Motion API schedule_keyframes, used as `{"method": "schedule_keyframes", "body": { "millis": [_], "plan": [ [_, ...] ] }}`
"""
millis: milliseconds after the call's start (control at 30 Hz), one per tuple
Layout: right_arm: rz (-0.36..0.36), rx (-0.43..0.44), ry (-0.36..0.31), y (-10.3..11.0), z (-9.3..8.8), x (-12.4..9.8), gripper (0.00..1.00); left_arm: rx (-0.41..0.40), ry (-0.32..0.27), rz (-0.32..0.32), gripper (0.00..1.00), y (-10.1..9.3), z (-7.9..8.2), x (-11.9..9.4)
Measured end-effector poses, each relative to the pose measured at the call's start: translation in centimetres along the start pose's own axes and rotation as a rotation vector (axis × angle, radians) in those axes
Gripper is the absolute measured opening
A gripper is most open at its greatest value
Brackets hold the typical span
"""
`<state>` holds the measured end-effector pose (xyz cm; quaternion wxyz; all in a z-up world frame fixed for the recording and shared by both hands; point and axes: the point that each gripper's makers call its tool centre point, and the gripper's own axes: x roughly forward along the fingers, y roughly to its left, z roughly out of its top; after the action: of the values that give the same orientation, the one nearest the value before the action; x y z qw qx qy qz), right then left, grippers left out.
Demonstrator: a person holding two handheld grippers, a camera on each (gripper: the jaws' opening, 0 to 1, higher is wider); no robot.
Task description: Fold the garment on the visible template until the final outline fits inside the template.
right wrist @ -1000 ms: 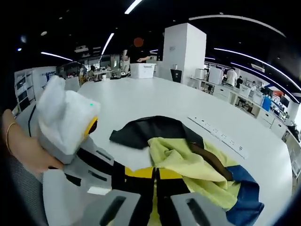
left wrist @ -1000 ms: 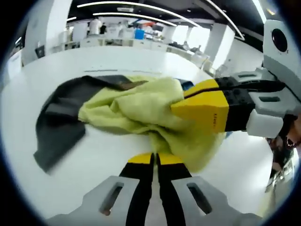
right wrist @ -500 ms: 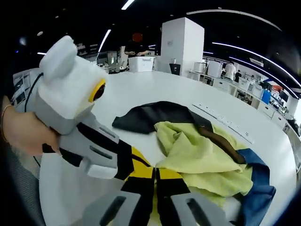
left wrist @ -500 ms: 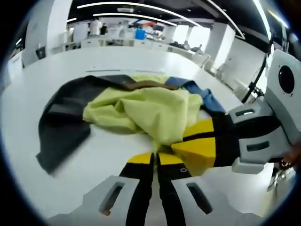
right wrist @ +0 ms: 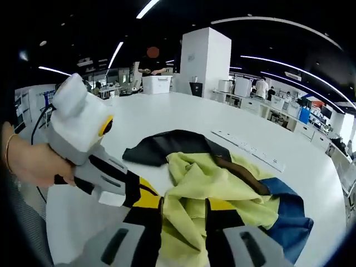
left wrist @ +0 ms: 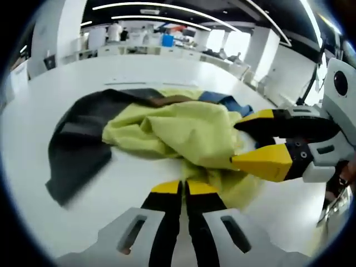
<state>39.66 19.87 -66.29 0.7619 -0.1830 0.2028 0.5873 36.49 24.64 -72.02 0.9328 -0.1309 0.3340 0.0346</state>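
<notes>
Right gripper view: garment (right wrist: 222,194) lies crumpled on the white table (right wrist: 167,114), folding barely begun.
Yellow, black and blue cloth sits heaped with no tidy outline, and I cannot make out a template. Right gripper (right wrist: 184,211) stands parted with yellow cloth between its jaws; left gripper (left wrist: 183,188) is closed at the heap's edge.

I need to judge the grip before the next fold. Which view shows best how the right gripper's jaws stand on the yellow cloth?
The left gripper view: the right gripper comes in side-on, jaws spread around a bunch of the yellow garment. The right gripper view looks along those jaws, with yellow cloth lying between them, so the gap is harder to read.
</notes>
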Motion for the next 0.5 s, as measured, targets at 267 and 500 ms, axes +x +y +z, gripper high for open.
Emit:
{"method": "schedule_keyframes", "body": {
  "millis": [267,500],
  "plan": [
    [-0.035,0.039,0.018,-2.7,-1.1,-1.6,0.3,0.0,-0.005,0.008,0.0,0.4,0.2,-0.2],
    [-0.042,0.027,0.077,-4.4,-3.3,-1.8,0.26,-0.002,-0.006,0.018,0.0,0.9,0.3,-0.4]
  ]
}}
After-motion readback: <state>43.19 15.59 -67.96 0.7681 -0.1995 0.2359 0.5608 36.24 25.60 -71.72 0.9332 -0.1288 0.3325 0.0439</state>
